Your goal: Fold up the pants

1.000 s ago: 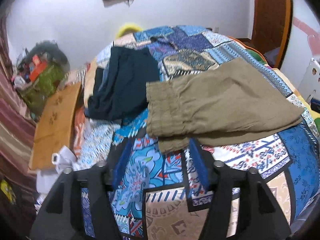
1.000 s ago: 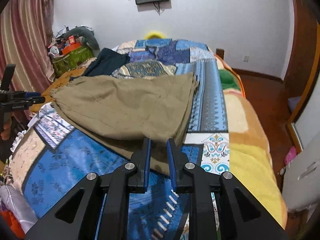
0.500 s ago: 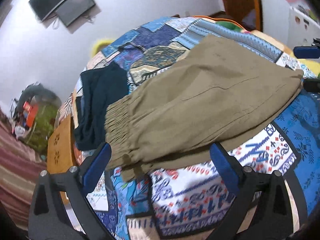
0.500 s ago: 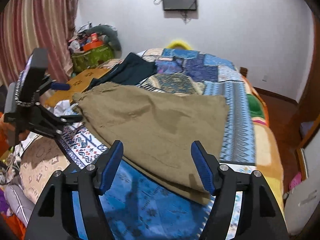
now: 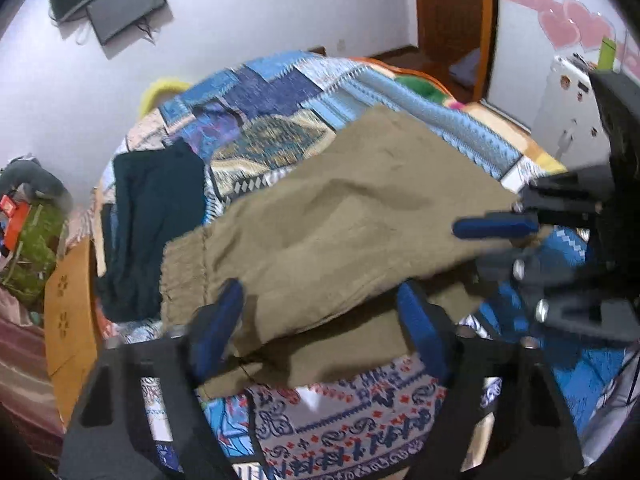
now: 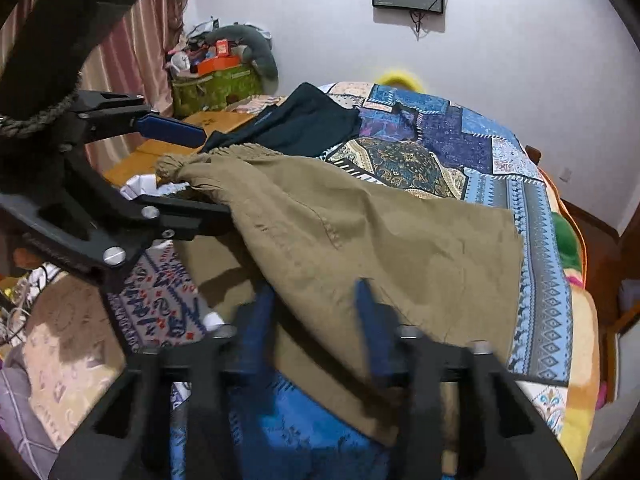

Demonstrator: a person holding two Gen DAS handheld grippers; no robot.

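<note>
two spread black-and-blue tools, left tool (image 5: 320,320) and right tool (image 6: 312,312), hovered at the near edge of soft, limp olive-green cotton pants (image 5: 328,224) on a patchwork bed (image 6: 460,136), likely best pinched at waistband and hem.

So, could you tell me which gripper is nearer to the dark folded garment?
Left. The left gripper is at the khaki pants' waistband end, beside the dark garment; the right gripper is at the far hem end.

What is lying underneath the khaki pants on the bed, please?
The khaki pants lie on the patchwork bedspread, its patterns showing all around them. Whatever is directly beneath the fabric is covered.
</note>
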